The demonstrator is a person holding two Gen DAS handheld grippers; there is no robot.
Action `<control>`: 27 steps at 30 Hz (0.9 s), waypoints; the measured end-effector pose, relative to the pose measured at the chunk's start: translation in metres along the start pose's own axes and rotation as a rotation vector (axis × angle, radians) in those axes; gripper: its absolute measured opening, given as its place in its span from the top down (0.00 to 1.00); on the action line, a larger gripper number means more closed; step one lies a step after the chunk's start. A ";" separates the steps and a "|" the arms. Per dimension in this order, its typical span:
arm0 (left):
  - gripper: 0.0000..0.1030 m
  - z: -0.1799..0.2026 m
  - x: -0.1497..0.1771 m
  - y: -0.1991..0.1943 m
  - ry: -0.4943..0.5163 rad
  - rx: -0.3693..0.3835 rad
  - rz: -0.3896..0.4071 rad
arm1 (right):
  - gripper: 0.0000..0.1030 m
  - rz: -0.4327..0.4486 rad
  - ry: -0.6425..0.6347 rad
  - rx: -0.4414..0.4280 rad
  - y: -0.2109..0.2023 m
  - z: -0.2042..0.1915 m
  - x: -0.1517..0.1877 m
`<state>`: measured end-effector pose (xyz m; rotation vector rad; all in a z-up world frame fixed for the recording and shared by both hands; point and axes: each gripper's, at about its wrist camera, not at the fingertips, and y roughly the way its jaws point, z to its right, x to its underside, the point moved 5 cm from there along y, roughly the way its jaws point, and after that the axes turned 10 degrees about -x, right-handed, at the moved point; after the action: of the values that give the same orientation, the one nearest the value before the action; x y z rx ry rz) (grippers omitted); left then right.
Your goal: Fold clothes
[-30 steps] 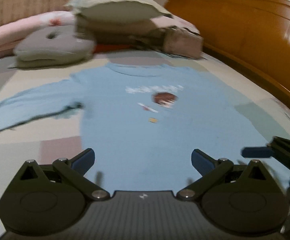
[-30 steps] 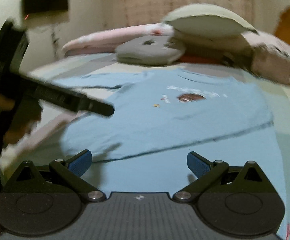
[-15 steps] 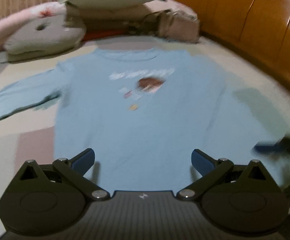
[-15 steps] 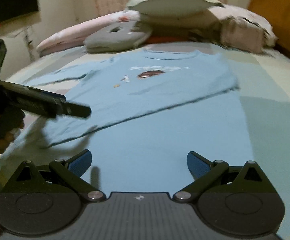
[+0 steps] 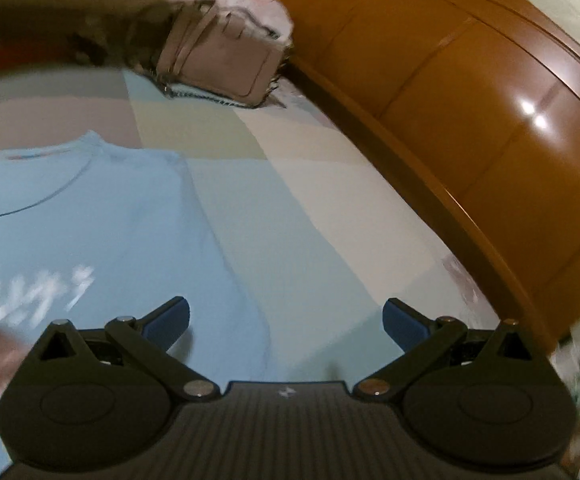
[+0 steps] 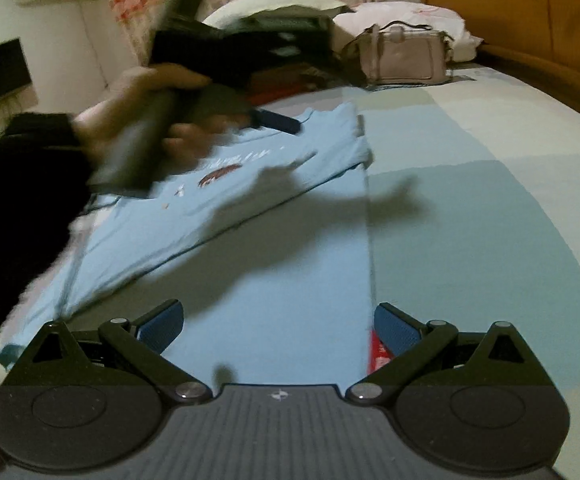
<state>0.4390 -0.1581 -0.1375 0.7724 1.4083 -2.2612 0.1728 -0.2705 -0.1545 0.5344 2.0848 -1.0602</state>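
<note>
Both your claws, left (image 5: pixel 286 318) and right (image 6: pixel 277 326), gape empty over the shirt (image 6: pixel 274 280). Pinch one layer only and the fold drags crooked.

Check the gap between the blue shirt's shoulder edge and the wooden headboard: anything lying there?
Only bare bedsheet lies between the blue shirt and the wooden headboard, seen in the left wrist view.

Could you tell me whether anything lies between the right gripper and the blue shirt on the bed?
Nothing visible does. The right gripper hangs open directly over the blue shirt, with only bare fabric between its jaws. The left gripper is farther up, near the collar.
</note>
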 end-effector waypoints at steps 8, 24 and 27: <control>0.01 -0.009 -0.050 0.075 -0.072 -0.048 0.010 | 0.00 -0.008 0.068 -0.044 -0.003 0.009 0.000; 0.01 0.025 -0.046 0.080 -0.018 -0.043 -0.051 | 0.00 -0.009 0.076 -0.052 -0.003 0.006 0.000; 0.01 0.029 -0.050 0.089 -0.009 -0.082 -0.043 | 0.00 -0.003 0.086 -0.057 -0.003 0.007 -0.002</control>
<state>0.5210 -0.2213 -0.1583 0.7120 1.5166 -2.2203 0.1755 -0.2780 -0.1542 0.5572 2.1845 -0.9925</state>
